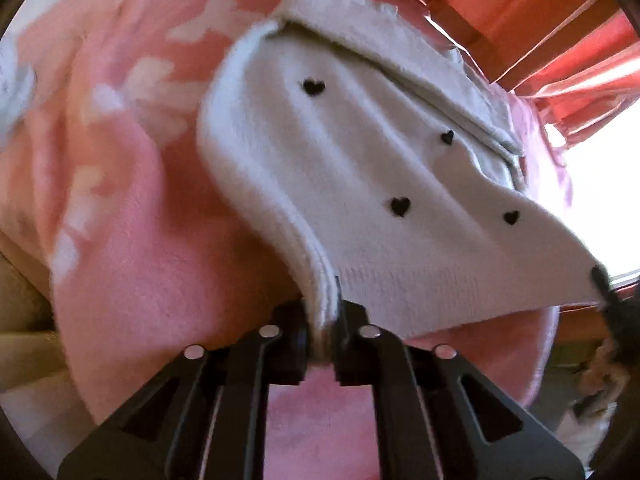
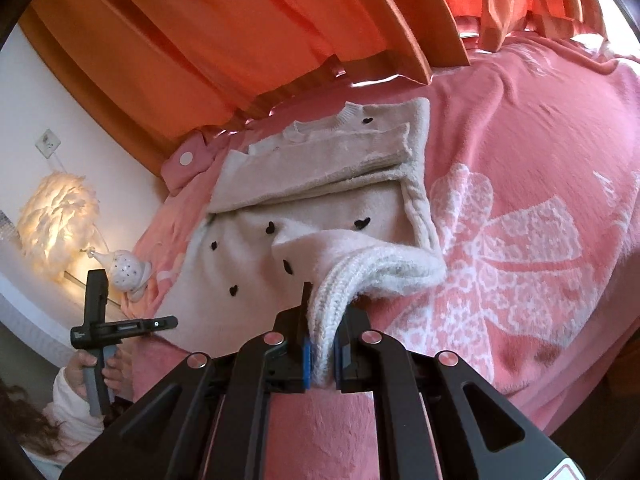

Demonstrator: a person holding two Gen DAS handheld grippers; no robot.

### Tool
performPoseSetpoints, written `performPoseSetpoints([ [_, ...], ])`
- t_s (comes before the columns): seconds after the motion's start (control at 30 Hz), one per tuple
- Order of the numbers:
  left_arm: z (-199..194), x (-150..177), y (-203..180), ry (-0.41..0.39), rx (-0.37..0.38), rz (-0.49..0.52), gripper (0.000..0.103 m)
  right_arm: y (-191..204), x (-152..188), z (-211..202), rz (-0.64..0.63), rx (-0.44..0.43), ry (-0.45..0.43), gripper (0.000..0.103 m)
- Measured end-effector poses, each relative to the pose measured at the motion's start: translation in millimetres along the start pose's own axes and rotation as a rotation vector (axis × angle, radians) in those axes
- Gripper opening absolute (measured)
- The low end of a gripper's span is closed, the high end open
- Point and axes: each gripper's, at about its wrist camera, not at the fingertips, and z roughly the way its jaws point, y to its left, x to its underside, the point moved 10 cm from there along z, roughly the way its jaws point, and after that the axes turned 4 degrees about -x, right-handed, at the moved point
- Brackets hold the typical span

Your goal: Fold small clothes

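Leftmost in the right wrist view, a glowing feather lamp sits beside the bed, and the person's left hand grips a handle whose front end is cut off from sight. Centrally, the cream sweater with black hearts lies on the pink blanket, long axis running away toward the orange curtain (collar at the far end). Both tools pinch its near hem: the left gripper and the right gripper, each clamped on a lifted corner.
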Motion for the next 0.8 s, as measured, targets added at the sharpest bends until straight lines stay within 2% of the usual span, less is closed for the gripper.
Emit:
performPoseSetpoints([
  [0.1,-30,7,-5,-0.079,0.011,0.036,0.006,-3,10,-13,-0.014,0.020,-0.007,0.007],
  [0.27,-105,28,-24,-0.181,0.102,0.072,0.006,-7,33,-49,-0.018,0.058,0.002,0.007],
  [0.33,-134,29,-36,-0.216,0.151,0.084,0.006,-3,27,-66,0.004,0.038,-0.032,0.007],
  [0.4,-156,10,-47,-0.276,0.153,0.116,0.006,4,1,-81,-0.005,0.003,-0.099,0.007],
  [0.47,-167,-18,-56,-0.339,0.150,0.153,0.006,10,-34,-83,-0.023,-0.031,-0.160,0.007],
  [0.57,-164,-97,-65,-0.462,0.093,0.192,0.007,9,-102,-63,-0.058,-0.039,-0.255,0.007],
  [0.67,-124,-181,-66,-0.506,0.004,0.160,0.008,-17,-168,-7,0.035,-0.067,-0.299,0.008],
  [0.73,-85,-224,-67,-0.488,-0.034,0.137,0.011,-47,-198,38,0.149,-0.048,-0.323,0.014],
  [0.8,-28,-262,-60,-0.440,-0.126,0.094,0.012,-84,-214,89,0.268,0.076,-0.325,0.016],
])
